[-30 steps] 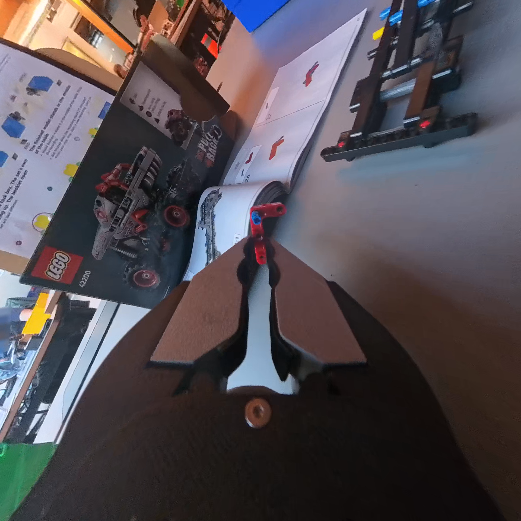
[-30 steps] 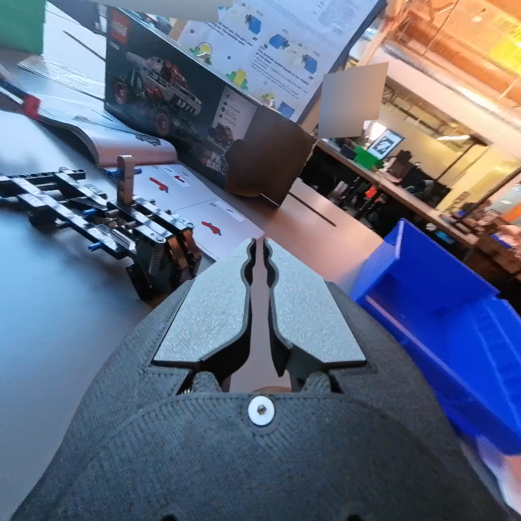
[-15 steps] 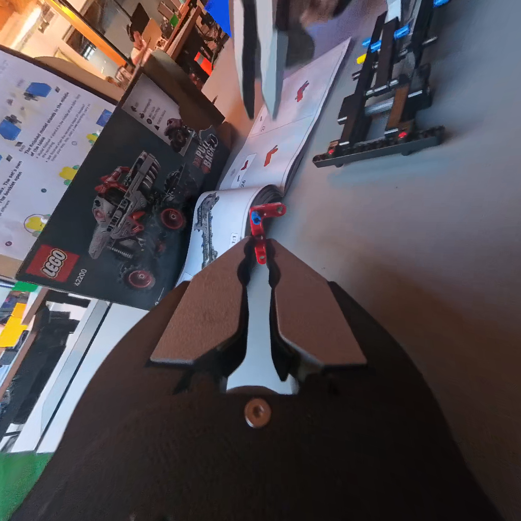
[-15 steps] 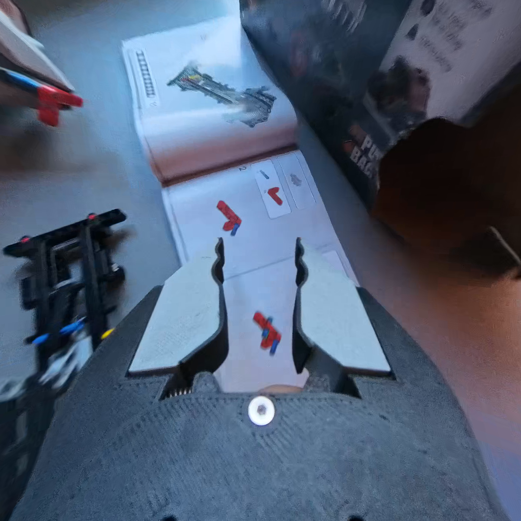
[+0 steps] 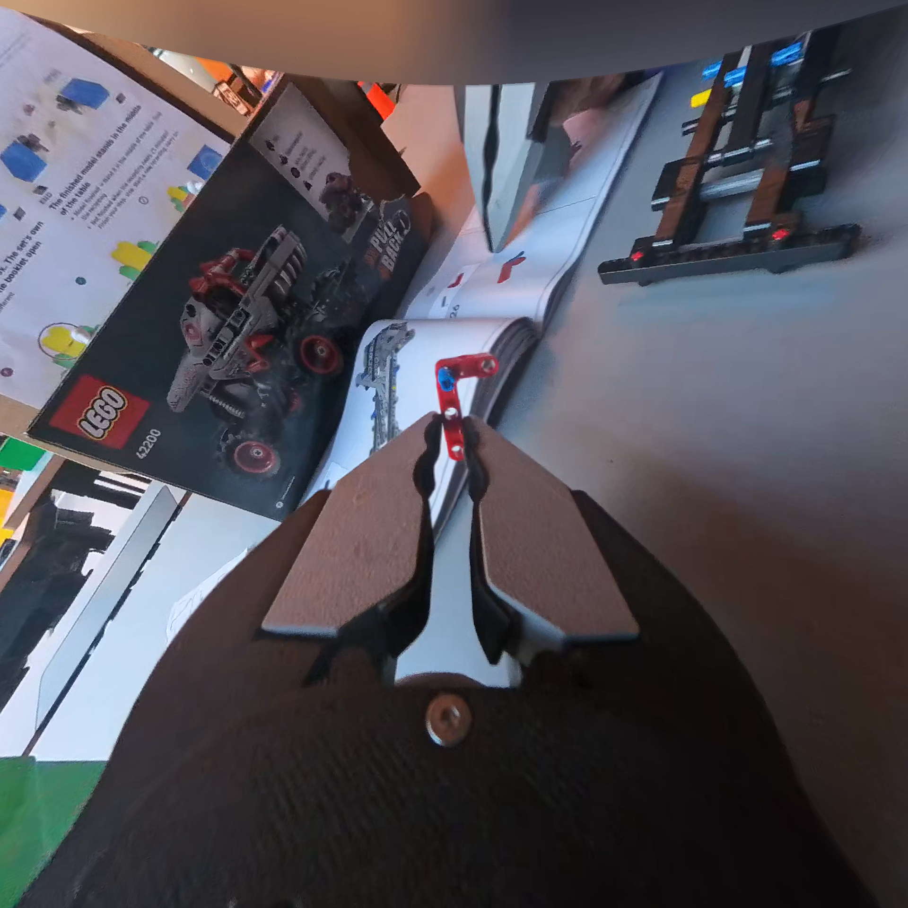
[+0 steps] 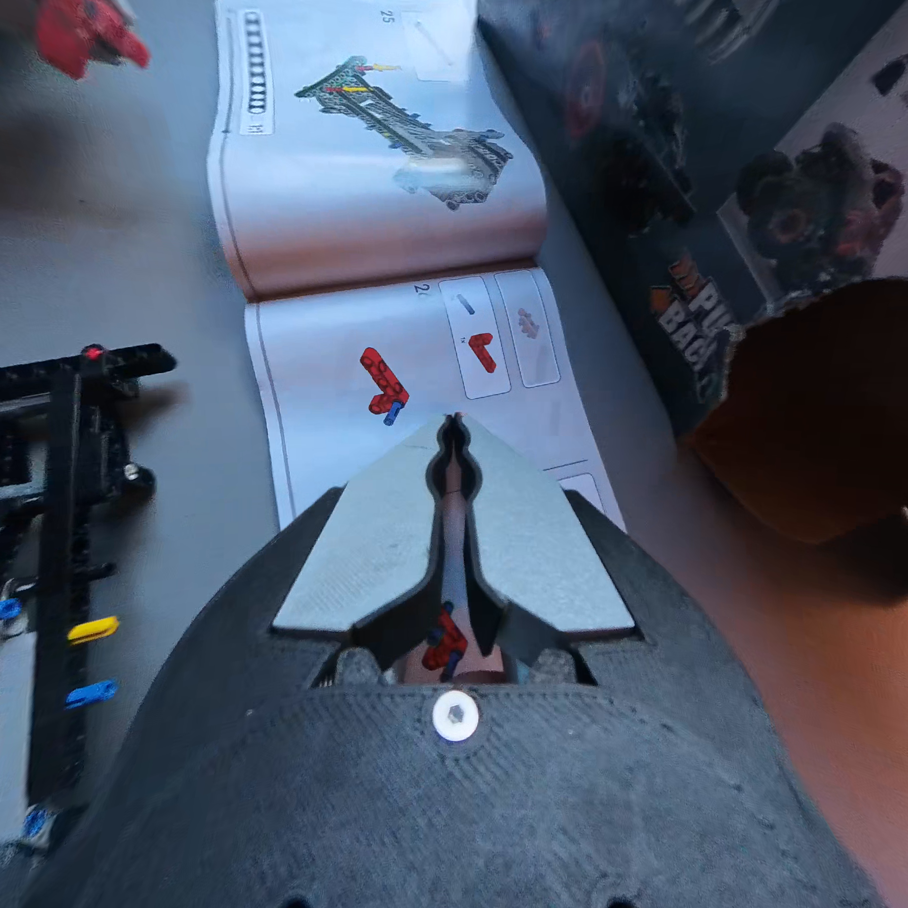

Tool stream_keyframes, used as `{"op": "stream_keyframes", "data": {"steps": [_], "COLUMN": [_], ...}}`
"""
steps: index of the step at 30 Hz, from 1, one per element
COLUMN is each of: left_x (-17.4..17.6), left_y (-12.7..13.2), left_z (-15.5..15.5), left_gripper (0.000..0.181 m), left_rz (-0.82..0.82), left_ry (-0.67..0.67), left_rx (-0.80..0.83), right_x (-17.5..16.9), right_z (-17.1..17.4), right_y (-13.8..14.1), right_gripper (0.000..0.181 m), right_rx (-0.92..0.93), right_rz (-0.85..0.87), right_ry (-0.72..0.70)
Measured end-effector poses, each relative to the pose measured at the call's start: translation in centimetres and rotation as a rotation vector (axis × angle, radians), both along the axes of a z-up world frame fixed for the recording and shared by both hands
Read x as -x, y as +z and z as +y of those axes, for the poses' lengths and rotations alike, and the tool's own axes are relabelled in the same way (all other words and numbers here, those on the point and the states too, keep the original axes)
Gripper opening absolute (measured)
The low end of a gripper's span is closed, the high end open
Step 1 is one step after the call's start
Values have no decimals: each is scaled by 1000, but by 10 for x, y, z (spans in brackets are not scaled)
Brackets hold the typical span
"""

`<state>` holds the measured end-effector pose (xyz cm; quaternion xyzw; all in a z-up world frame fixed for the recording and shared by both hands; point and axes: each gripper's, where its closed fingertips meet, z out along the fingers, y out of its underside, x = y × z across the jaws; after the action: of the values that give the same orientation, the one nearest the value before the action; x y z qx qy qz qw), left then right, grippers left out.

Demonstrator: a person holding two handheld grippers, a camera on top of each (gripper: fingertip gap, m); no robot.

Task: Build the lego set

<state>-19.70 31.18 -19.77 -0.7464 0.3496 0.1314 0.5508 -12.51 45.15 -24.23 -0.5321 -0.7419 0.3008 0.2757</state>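
Observation:
My left gripper (image 5: 449, 430) is shut on a red L-shaped beam (image 5: 449, 393) with a blue pin in it and holds it above the open instruction booklet (image 5: 511, 295). The beam shows as a red blur in the right wrist view (image 6: 88, 34). My right gripper (image 6: 453, 417) is shut at the booklet's near page (image 6: 344, 442), with a pinkish sheet between its jaws. It also shows in the left wrist view (image 5: 496, 162), down on the far page. The black chassis (image 5: 727, 211) with blue, yellow and red pins lies on the grey table, left of the booklet in the right wrist view (image 6: 64, 442).
The dark set box (image 5: 221, 319) stands behind the booklet, with its torn brown flap (image 6: 810, 417) to the right of my right gripper. A white instruction sheet (image 5: 73, 196) leans behind the box. Bare grey table (image 5: 712, 442) lies below the chassis.
My right gripper swung down over the booklet, opened, then shut at the near page. My left gripper kept hold of the red beam and stayed nearly in place.

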Motion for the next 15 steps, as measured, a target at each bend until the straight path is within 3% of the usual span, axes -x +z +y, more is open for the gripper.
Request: {"op": "stream_keyframes", "data": {"steps": [4, 6, 7, 9, 12, 15], "left_x": [6, 7, 8, 8, 8, 8], "left_y": [0, 1, 1, 1, -2, -3], "left_z": [1, 0, 0, 1, 1, 2], "left_gripper": [5, 5, 5, 5, 5, 4], "left_rz": [15, 4, 1, 2, 14, 21], "left_ry": [23, 27, 28, 30, 29, 29], "left_rx": [-5, -10, -9, -5, 7, 10], "right_x": [-19, -19, -21, -24, -20, -14], "right_z": [-23, 5, 14, 23, 14, 7], "right_y": [3, 17, 26, 36, 30, 10], "right_gripper": [0, 12, 9, 13, 28, 37], "right_rx": [129, -11, -52, -39, 84, 53], "right_rz": [-59, 14, 58, 94, 92, 14], "right_ry": [101, -6, -35, -82, -74, -43]}}
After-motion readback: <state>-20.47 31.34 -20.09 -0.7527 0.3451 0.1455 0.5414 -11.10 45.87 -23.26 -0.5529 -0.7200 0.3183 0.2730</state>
